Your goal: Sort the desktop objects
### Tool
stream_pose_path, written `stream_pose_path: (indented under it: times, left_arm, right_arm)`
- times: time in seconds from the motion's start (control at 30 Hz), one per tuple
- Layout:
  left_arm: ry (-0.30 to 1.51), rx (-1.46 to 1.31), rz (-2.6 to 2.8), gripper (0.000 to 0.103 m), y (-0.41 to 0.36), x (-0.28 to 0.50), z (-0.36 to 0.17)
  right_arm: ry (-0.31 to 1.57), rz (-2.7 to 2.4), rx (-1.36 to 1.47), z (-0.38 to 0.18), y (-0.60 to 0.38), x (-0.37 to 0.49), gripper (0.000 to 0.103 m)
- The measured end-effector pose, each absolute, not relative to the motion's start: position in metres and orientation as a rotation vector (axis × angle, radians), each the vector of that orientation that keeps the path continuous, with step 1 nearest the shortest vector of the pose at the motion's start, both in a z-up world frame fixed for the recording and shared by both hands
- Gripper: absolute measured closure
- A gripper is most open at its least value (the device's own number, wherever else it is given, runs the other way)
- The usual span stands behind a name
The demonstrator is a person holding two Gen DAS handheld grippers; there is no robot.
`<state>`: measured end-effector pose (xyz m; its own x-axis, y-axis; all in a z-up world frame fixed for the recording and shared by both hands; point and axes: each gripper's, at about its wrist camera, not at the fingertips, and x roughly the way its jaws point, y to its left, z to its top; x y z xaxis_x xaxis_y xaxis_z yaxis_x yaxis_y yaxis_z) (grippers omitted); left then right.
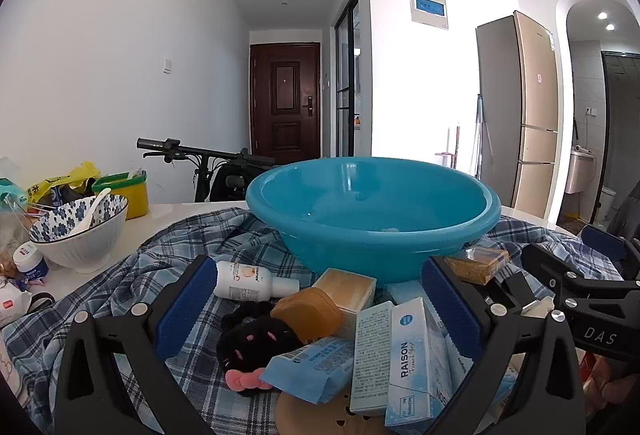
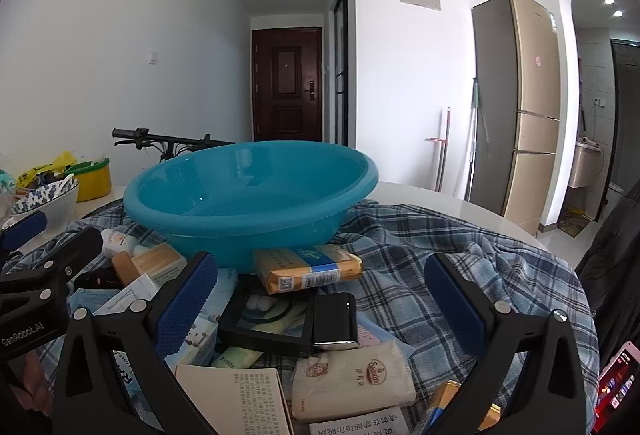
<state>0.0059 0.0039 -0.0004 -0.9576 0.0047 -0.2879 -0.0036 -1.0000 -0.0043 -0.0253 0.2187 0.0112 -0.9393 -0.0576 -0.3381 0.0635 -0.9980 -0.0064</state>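
Two spread tools (image 1: pixel 320 299) (image 2: pixel 320 299) hover over clutter crowding the basin's (image 1: pixel 372 211) near edge.

Tan perforated disc (image 1: pixel 320 415): cut off by the bottom edge.
Paper slip (image 2: pixel 356 425): cropped below.
Bicycle (image 1: pixel 208 163): mostly behind the desk.

Glossy plastic basin (image 1: pixel 372 211) on soft checked cloth (image 2: pixel 460 259)

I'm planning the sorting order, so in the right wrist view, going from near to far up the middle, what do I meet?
White soap packet → black flat case → yellow and blue packet → blue basin → bicycle handlebar → brown door. All the near things lie on the checked cloth.
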Motion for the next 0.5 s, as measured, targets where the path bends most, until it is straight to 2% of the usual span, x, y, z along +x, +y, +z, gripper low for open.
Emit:
stream_pose_path:
  times: [0.5]
  left_arm:
    - [-0.007, -0.447, 3.063, 0.0, 0.0068, 0.0063, -0.0002]
  right_arm:
    - [0.005, -3.036, 0.538, 0.0108, 0.2209, -0.0255, 0.001]
